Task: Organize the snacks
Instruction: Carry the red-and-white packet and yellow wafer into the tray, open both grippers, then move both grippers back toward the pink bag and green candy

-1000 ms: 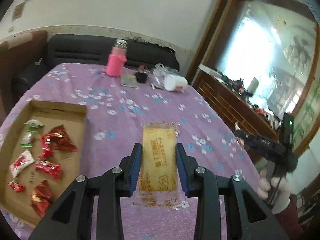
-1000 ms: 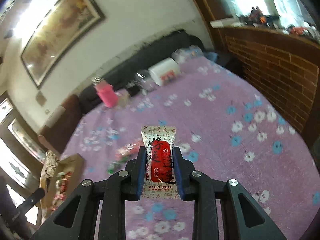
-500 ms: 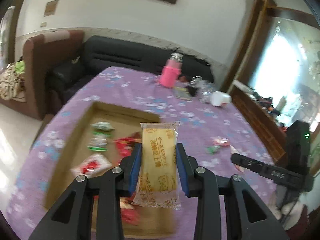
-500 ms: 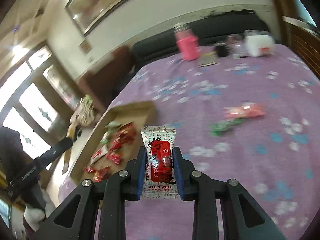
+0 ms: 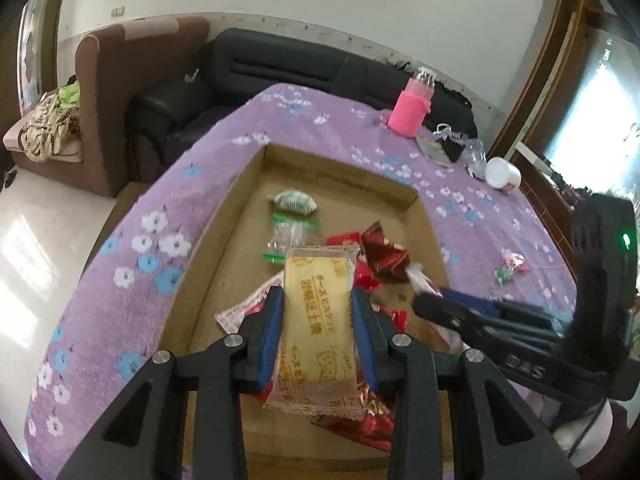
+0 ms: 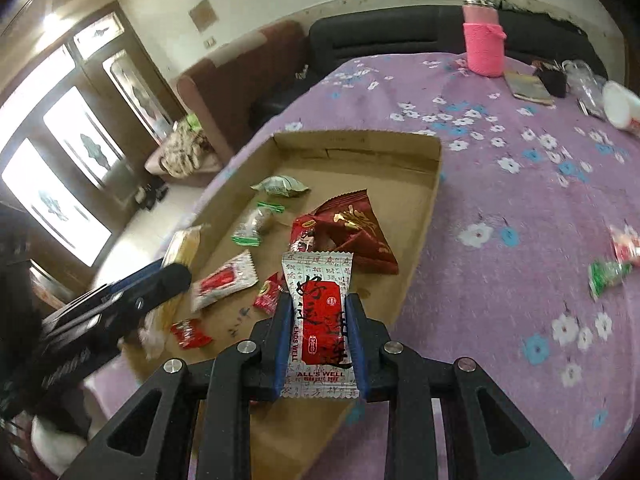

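My left gripper [image 5: 318,300] is shut on a yellow biscuit packet [image 5: 318,320] and hangs over the shallow cardboard box [image 5: 340,168], which holds several red, white and green snack packets. My right gripper [image 6: 319,304] is shut on a white packet with a red label [image 6: 320,320], over the near right part of the same box [image 6: 360,144]. In the left wrist view the right gripper [image 5: 424,300] enters from the right. From the left side of the right wrist view comes the left gripper [image 6: 176,276], the yellow packet between its fingers.
The box sits on a purple flowered tablecloth [image 6: 520,200]. A green packet [image 6: 608,276] and a red one [image 6: 626,244] lie loose to its right. At the table's far end stand a pink bottle [image 6: 484,44], a white cup [image 6: 620,108] and small clutter. A sofa is behind.
Both grippers swung left from above the open tablecloth to above the cardboard box and came lower. Each still holds its packet, and the two grippers now stand close together.
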Motion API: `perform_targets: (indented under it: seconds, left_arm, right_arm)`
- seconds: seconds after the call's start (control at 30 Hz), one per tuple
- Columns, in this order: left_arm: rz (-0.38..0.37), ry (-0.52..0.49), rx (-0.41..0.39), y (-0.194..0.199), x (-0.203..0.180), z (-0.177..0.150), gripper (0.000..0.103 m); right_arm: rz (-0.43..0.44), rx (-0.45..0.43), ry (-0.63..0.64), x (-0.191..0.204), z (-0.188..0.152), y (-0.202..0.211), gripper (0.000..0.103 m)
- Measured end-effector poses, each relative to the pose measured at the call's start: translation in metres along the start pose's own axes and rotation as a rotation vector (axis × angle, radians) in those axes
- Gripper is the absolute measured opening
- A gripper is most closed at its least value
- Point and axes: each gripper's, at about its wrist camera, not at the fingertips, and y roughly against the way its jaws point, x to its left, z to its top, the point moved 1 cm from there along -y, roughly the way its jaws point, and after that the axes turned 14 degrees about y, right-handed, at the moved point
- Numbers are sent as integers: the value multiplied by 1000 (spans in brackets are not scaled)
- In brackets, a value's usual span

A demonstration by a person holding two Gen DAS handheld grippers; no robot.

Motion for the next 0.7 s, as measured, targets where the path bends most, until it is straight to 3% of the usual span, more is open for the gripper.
perform_targets:
  seconds: [0.13, 0.17, 0.23, 0.37, 0.5, 0.7]
  left_arm:
    - [19, -11, 12, -5, -3, -6, 38]
    - [15, -10, 11, -5, -4, -6, 46]
    - [9, -10, -11, 2, -6, -6, 59]
    - [-1, -15, -65, 29, -17, -8, 66]
    - [-33, -21, -137, 59, -42, -18, 96]
    - [-169, -123, -128, 76, -111, -45, 97]
  right_arm:
    - [-27, 8, 35, 2, 5, -13, 33]
    - [-32, 6, 35, 1, 6, -12, 33]
    - [-15, -25, 16, 0, 6, -4, 36]
    - [-7, -101, -24, -3, 0, 34, 40]
    - [-13, -169, -80, -11, -28, 72, 50]
    - [-25, -176, -211, -44, -82, 106, 50]
